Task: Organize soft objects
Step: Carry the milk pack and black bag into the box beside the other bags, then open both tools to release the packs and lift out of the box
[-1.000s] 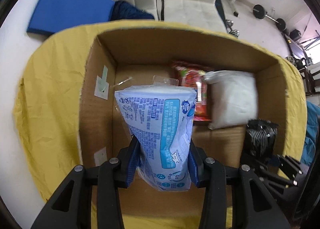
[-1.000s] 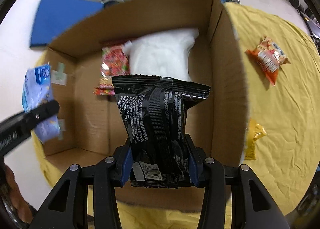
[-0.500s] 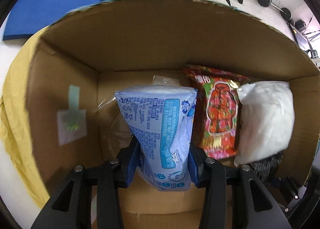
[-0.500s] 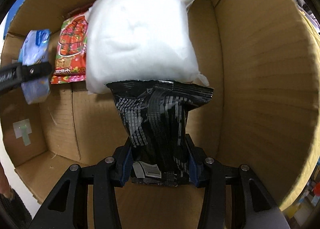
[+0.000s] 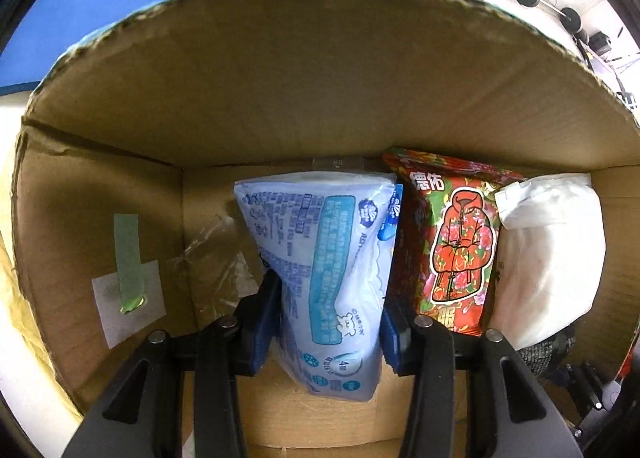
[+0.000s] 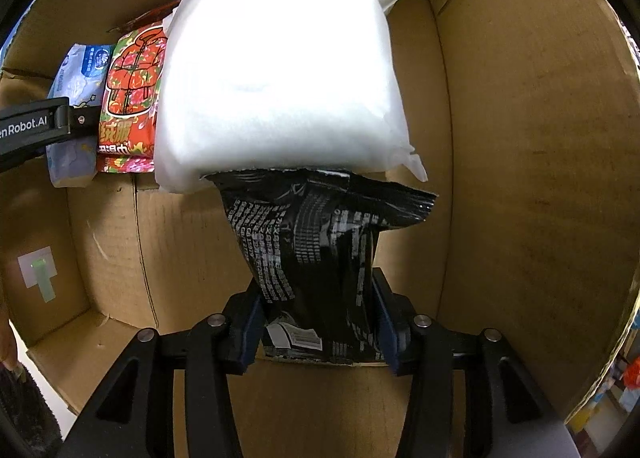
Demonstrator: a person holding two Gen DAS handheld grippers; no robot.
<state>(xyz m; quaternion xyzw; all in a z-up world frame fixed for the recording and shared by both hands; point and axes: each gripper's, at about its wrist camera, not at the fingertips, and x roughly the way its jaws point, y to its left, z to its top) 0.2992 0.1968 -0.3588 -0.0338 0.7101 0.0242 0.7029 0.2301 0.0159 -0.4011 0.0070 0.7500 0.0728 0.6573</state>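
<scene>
My left gripper (image 5: 326, 322) is shut on a light blue soft pack (image 5: 324, 270) and holds it low inside the cardboard box (image 5: 280, 90), against the far wall, left of a red flowered packet (image 5: 452, 242) and a white soft bag (image 5: 548, 258). My right gripper (image 6: 316, 322) is shut on a black packet (image 6: 316, 254) inside the same box, its top touching the near edge of the white bag (image 6: 280, 74). The blue pack (image 6: 76, 86), red packet (image 6: 128, 94) and left gripper's arm show at the left of the right wrist view.
The box walls surround both grippers; the right wall (image 6: 532, 178) is close to the black packet. Bare box floor (image 6: 180, 254) lies left of the black packet. A taped label (image 5: 128, 290) is on the left wall. Yellow cloth (image 5: 8, 278) lies outside the box.
Both grippers have gone from above the box down into it. The blue pack now stands beside the red packet, and the black packet has reached the white bag.
</scene>
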